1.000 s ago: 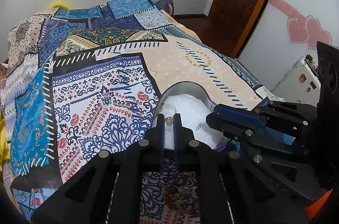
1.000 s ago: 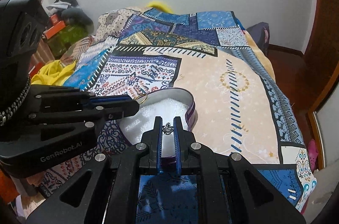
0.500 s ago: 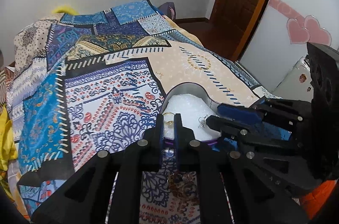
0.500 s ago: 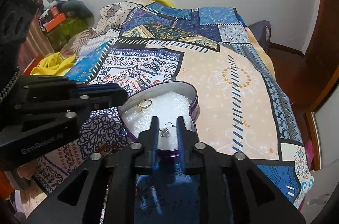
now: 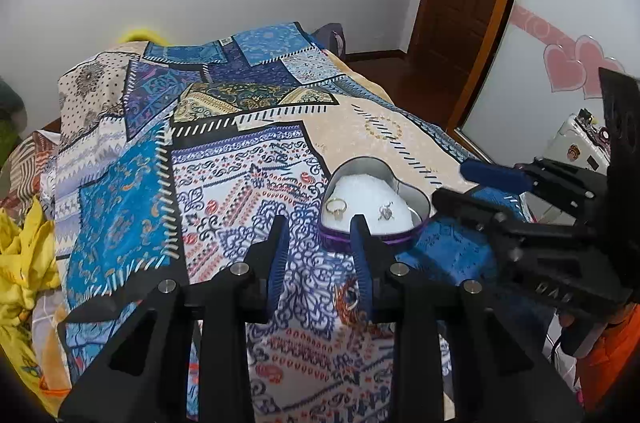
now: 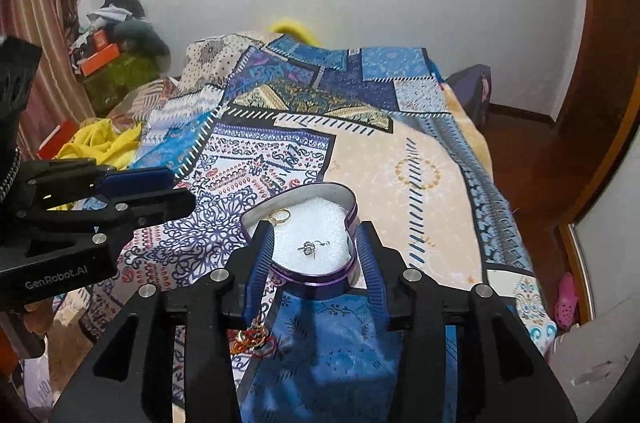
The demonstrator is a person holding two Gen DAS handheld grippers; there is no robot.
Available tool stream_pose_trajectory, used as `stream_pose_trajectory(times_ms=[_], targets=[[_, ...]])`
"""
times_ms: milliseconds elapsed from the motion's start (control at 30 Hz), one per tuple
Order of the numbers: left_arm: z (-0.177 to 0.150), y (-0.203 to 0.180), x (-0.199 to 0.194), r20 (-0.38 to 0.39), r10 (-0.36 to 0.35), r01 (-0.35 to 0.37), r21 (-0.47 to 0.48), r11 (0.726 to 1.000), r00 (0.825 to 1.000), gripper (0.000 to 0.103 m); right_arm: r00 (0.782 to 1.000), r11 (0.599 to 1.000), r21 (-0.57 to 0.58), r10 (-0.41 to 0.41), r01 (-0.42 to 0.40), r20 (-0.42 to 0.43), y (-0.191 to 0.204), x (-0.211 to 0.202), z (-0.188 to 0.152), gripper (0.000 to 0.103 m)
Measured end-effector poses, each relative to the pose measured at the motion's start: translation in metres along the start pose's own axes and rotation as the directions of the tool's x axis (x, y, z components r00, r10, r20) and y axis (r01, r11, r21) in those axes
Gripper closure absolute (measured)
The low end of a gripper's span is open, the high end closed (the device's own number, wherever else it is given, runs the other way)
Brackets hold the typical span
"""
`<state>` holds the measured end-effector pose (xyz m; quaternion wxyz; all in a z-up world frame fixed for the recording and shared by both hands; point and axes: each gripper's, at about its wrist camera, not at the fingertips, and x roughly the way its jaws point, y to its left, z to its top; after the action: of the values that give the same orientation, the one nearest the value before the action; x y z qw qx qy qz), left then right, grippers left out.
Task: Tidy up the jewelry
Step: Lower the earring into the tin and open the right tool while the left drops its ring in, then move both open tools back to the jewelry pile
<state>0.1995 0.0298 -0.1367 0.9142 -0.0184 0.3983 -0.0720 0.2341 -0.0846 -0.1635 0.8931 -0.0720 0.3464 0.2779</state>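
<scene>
Gold-and-red tangled jewelry pile [image 5: 352, 299] lies just short of the purple heart-shaped tin [image 5: 416, 201], nearest the released left gripper [image 5: 318, 247]; right gripper [image 6: 316, 255] likewise released.

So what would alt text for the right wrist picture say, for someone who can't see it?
A heart-shaped tin lined with white foam sits on a patchwork bedspread, holding a gold ring and a silver earring. The open right gripper frames it, with the left gripper alongside.
</scene>
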Motion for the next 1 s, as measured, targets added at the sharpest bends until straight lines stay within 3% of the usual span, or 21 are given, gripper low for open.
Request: stream_pose_trajectory(times_ms=[133, 367, 1000], targets=[[-0.008, 0.001, -0.009, -0.006, 0.002, -0.002, -0.007, 1.0, 1.0, 0.065, 1.0, 1.0, 0.007, -0.012, 0.012, 0.018, 0.002, -0.012, -0.002, 0.064], [-0.03, -0.004, -0.019, -0.032, 0.021, -0.02, 0.011, 1.0, 0.999, 0.065, 1.0, 0.999, 0.034, -0.011, 0.011, 0.011, 0.003, -0.02, -0.016, 0.064], [-0.071, -0.004, -0.002, -0.128, -0.025, 0.022, -0.023, 0.999, 0.992, 0.065, 0.991, 0.994, 0.105, 0.046, -0.032, -0.128, 0.007, 0.011, -0.063, 0.064]])
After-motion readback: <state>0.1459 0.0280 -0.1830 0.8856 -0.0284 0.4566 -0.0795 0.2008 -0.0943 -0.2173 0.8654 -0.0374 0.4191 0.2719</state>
